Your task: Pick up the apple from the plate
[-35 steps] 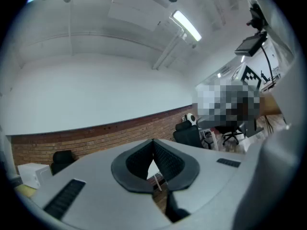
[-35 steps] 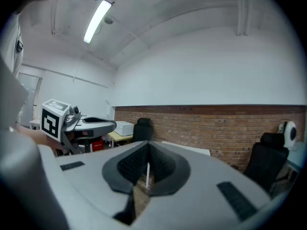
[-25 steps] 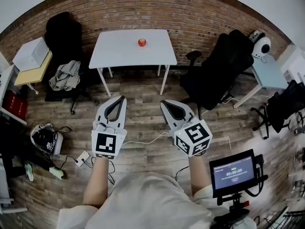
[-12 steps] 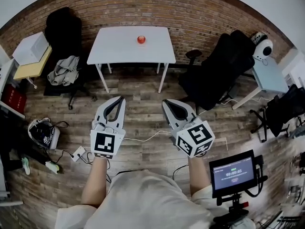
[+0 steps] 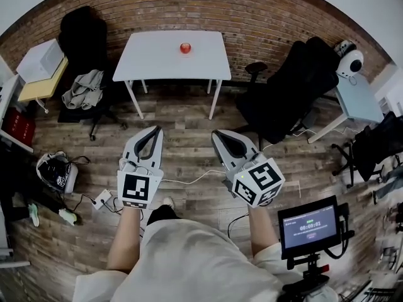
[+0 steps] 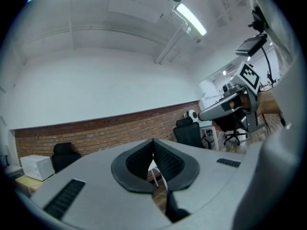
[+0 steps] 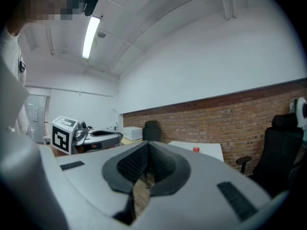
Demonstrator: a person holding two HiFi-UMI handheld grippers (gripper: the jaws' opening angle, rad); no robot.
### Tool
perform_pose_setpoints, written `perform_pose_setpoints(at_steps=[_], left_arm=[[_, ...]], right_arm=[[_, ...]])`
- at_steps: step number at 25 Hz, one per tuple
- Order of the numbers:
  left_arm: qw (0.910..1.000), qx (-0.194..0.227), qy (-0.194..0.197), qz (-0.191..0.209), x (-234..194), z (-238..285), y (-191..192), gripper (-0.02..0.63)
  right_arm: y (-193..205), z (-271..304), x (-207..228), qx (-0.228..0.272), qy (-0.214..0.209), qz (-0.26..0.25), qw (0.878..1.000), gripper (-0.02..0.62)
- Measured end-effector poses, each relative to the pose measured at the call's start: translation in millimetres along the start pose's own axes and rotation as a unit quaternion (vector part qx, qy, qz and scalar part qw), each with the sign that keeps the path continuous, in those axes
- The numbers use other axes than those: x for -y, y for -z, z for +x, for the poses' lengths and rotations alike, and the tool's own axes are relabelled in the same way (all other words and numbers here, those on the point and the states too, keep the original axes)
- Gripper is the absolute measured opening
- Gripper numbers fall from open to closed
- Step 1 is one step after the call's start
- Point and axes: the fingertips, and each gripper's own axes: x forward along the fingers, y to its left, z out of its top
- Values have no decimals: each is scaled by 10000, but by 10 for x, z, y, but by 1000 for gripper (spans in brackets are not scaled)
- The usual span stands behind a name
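A small red apple [image 5: 185, 47] sits near the back of a white table [image 5: 151, 65] against the brick wall, far ahead of me. I cannot make out a plate under it. My left gripper [image 5: 153, 130] and right gripper [image 5: 217, 134] are held side by side over the wooden floor, well short of the table, both pointing towards it. Both are shut with nothing between the jaws. In the right gripper view my right gripper [image 7: 148, 143] points at the table, with the apple [image 7: 195, 149] tiny beyond it. In the left gripper view my left gripper [image 6: 153, 141] hides most of the table.
A black office chair [image 5: 286, 87] stands right of the table, another chair [image 5: 82, 36] with a grey cloth [image 5: 85, 93] to its left. A yellow side table [image 5: 41, 83] holds a white box. Cables [image 5: 189, 182] and a bag [image 5: 56, 173] lie on the floor. A monitor [image 5: 308, 225] stands at lower right.
Both grippers have shifted a little with the person's step, still shut. The table and apple sit slightly higher in the view. A shoe now shows below the grippers.
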Motion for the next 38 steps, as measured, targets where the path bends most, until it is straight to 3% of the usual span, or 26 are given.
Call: perform_pose_setpoints(at_steps=[7,12,24,38], left_arm=[[9999,6,123,-48,-72,318,175,6],[9996,-8,254,-115,-350,775,381,6],[9990,-62,428,-111,-1511,2088,571,6],[9972,-146,710,-182,-1962,2966,773,6]], right_arm=[[124,212,178,75,14,-23,10000,2],[166,653,466,-13,-18,99,9999,2],[-227,2031,1445,-62,559,-36,9984,2],[-238,2685,2157,-172,1093,198,9937,2]])
